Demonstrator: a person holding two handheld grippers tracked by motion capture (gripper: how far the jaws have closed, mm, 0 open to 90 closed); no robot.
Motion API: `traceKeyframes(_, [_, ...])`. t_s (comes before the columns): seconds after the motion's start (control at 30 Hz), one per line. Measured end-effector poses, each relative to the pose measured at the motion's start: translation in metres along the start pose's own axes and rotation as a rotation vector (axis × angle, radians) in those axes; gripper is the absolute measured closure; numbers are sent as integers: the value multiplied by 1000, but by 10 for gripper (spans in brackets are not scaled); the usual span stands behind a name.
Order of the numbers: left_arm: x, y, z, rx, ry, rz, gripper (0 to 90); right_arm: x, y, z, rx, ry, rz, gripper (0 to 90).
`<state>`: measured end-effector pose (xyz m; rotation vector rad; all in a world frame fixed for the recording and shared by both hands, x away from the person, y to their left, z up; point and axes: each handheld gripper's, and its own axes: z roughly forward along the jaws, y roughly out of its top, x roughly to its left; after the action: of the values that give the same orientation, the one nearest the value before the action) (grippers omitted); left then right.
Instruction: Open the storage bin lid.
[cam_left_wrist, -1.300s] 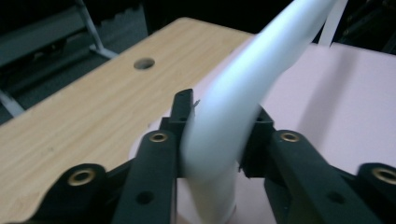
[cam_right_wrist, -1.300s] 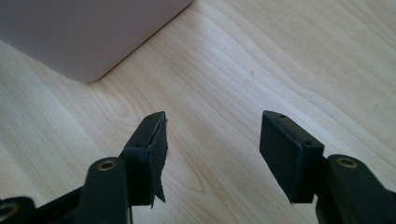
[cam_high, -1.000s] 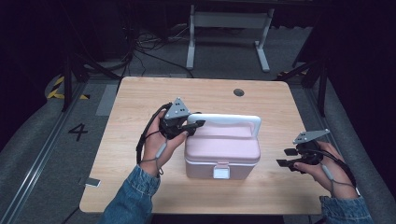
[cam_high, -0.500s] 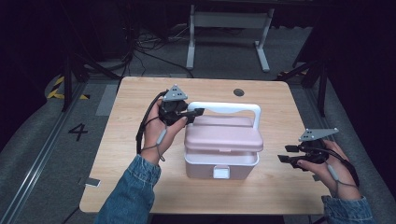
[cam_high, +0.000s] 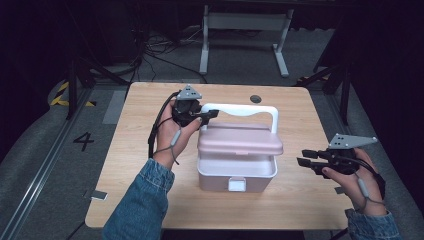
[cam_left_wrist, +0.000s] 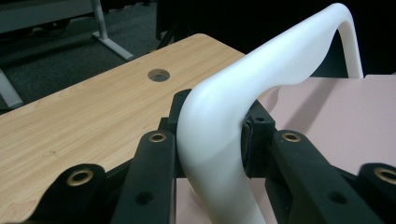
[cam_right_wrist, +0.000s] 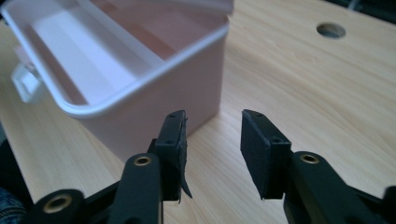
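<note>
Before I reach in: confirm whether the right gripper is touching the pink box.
No: the right gripper hangs open beside the pink box, a gap between them.

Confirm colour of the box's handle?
White. The handle shows best in the left gripper view, clamped in the left claw; the box itself is pale pink.
</note>
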<state>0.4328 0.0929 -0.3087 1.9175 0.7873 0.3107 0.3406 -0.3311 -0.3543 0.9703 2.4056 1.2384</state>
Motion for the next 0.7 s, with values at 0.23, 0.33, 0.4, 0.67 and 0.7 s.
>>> traceKeyframes(0.23, [0, 2, 1, 4, 4, -1, 712, 12, 11, -3, -71, 73, -37, 790])
traceKeyframes(0.33, [1, 3, 1, 7, 9, 4, 713, 22, 19, 2, -92, 111, -70, 900])
traceKeyframes(0.4, [1, 3, 2, 10, 10, 3, 712, 27, 22, 8, -104, 143, -83, 900])
traceKeyframes(0.67, [1, 3, 1, 14, 10, 2, 707, 38, 24, 30, -150, 225, -121, 900])
traceKeyframes(0.7, [1, 3, 1, 14, 10, 2, 705, 41, 25, 32, -169, 235, -122, 900])
